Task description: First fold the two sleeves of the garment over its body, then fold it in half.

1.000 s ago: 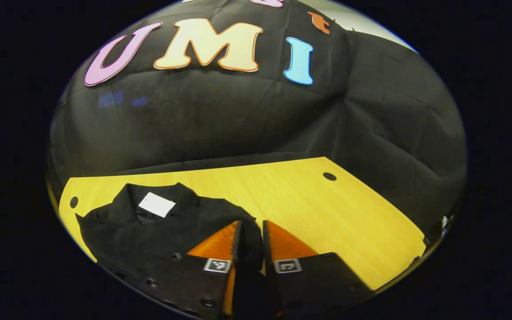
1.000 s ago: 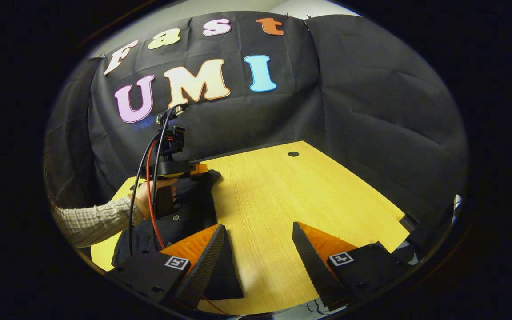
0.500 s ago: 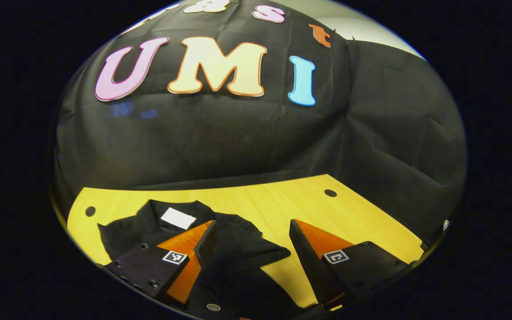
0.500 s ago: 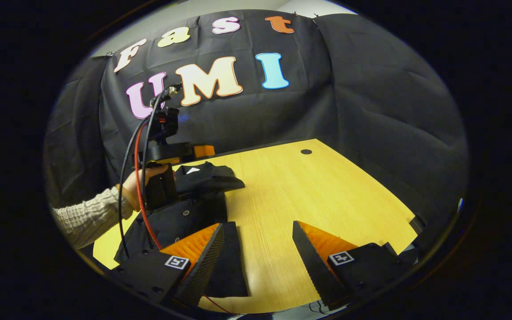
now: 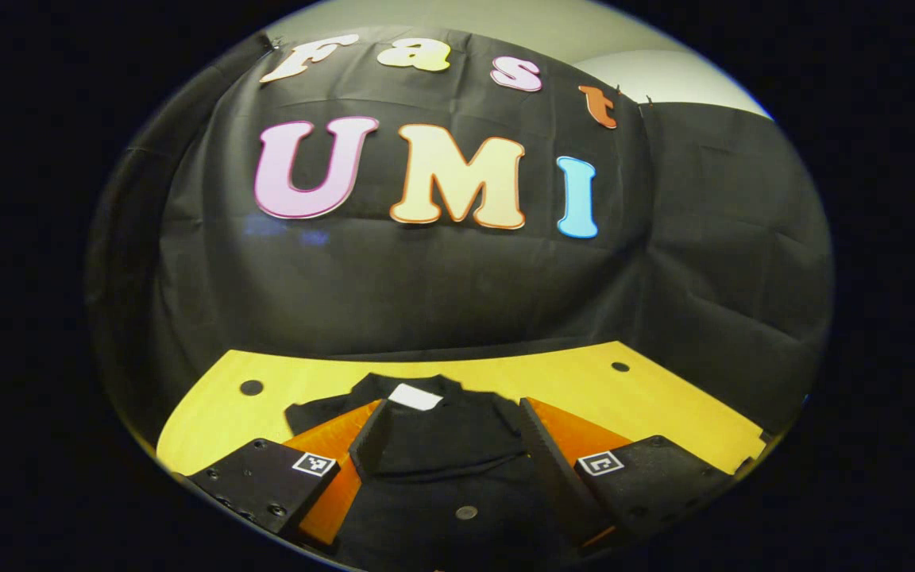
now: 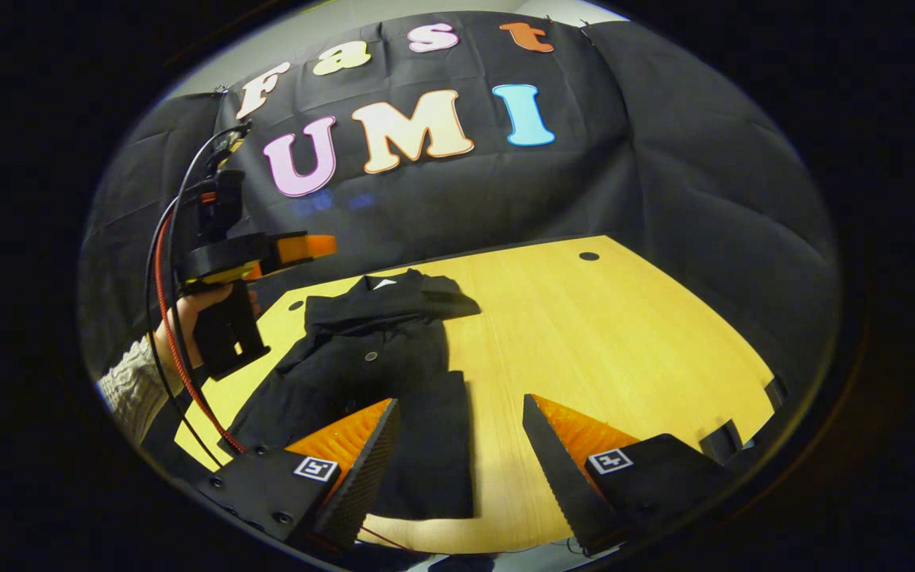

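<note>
A: Where did things stand, L to R?

B: In the right gripper view the left gripper (image 6: 303,248) was up at far left, off the cloth, held in a hand (image 6: 187,311) w/ a knit sleeve (image 6: 125,389). Its own view had both fingers spread wide, nothing between them. The black button-front garment (image 6: 370,373) lay flat on the yellow wood-grain table (image 6: 584,342), left of centre, white neck tag (image 6: 384,283) at the far end. Right gripper (image 6: 457,445) hung over the near hem, jaws apart, empty.

A: Which step?

B: Judged: sleeve folds. One sleeve (image 6: 434,298) lay across the chest near the collar. Next probably the other sleeve, or the halving if that's done. That'd want a pinch on a single cloth edge, lifted and carried over w/o dragging the body.

A: Anything unclear?

B: Plenty. Black on black, so layers barely read; couldn't tell if the second sleeve was already over. Garment's near edge cut off behind the right gripper's fingers. The left gripper view showed just collar, tag and one button (image 5: 466,512).
</note>
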